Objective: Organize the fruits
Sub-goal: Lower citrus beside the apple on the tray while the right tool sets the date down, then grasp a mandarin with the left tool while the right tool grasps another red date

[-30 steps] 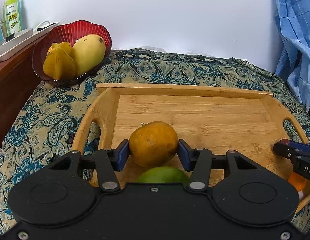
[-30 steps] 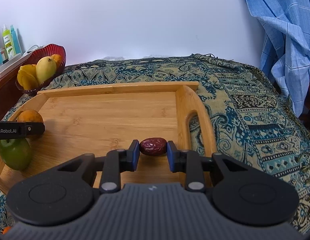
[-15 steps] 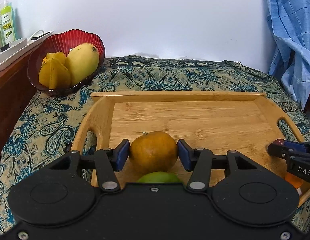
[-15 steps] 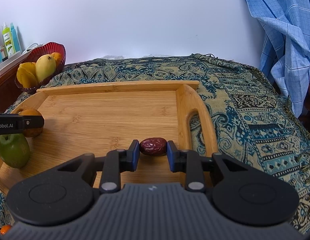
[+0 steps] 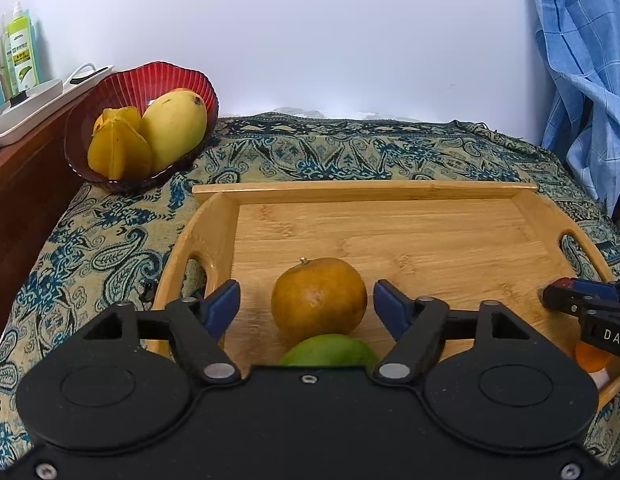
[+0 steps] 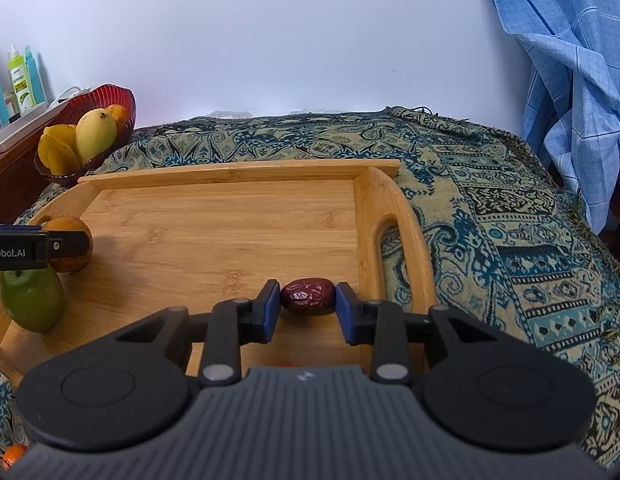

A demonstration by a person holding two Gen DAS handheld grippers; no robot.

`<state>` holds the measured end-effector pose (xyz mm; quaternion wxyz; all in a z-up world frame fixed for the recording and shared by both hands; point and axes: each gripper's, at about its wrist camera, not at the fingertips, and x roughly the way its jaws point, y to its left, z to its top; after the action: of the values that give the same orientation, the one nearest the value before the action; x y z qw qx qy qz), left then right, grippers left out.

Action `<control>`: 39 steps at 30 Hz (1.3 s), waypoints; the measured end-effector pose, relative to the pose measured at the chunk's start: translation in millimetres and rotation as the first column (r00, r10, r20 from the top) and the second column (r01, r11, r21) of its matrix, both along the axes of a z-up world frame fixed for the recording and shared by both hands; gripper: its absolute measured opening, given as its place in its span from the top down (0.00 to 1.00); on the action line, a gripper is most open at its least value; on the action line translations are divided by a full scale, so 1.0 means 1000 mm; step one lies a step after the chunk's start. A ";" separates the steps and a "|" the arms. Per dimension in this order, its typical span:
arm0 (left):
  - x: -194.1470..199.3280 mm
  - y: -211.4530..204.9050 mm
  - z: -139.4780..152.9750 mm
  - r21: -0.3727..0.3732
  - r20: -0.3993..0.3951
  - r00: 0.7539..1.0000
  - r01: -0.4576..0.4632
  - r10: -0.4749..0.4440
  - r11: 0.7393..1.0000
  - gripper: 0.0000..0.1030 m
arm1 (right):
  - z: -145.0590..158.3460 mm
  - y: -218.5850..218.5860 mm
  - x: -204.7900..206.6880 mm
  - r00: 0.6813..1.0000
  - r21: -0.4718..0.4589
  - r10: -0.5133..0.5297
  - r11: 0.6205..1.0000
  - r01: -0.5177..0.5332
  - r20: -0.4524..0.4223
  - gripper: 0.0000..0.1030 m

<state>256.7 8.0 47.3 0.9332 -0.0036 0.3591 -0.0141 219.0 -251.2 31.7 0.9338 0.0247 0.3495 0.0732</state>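
Observation:
An orange (image 5: 319, 295) rests on the bamboo tray (image 5: 390, 196), with a green apple (image 5: 329, 354) just in front of it. My left gripper (image 5: 307, 308) is open, its blue pads apart on both sides of the orange and not touching it. My right gripper (image 6: 308, 307) is shut on a dark red date (image 6: 308, 296), low over the tray's right end by the handle (image 6: 386, 240). The orange (image 6: 70, 246) and apple (image 6: 32, 298) also show in the right wrist view, partly behind my left gripper's finger.
A red bowl (image 5: 150, 92) with a mango (image 5: 172, 128) and starfruit (image 5: 118, 148) stands at the back left on the paisley cloth (image 5: 90, 248). A wooden cabinet with bottles (image 5: 18, 56) is on the left. A blue checked cloth (image 5: 582, 80) hangs on the right.
My left gripper has opened and let go of the orange, which now sits on the tray. The right gripper still holds the date in the same place.

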 end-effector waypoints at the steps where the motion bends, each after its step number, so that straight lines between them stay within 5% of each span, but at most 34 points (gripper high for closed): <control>1: -0.001 0.001 0.000 -0.001 0.000 1.000 -0.002 0.002 1.000 0.26 | 0.000 0.000 -0.001 1.000 0.001 0.001 1.000 -0.001 0.001 0.48; 19: -0.057 0.007 0.017 -0.035 0.066 0.998 0.007 -0.005 0.999 0.09 | 0.015 0.009 -0.043 0.995 -0.011 0.021 1.000 -0.020 0.101 0.27; 39: -0.195 0.020 0.000 -0.057 0.229 0.972 -0.040 0.052 0.998 0.00 | 0.007 0.037 -0.158 0.972 -0.028 0.071 0.997 -0.067 0.224 0.19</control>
<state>61.7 27.5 47.5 0.9683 -0.0344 0.2476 -0.0021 60.7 -214.4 39.1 0.9644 -0.0053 0.2428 0.1045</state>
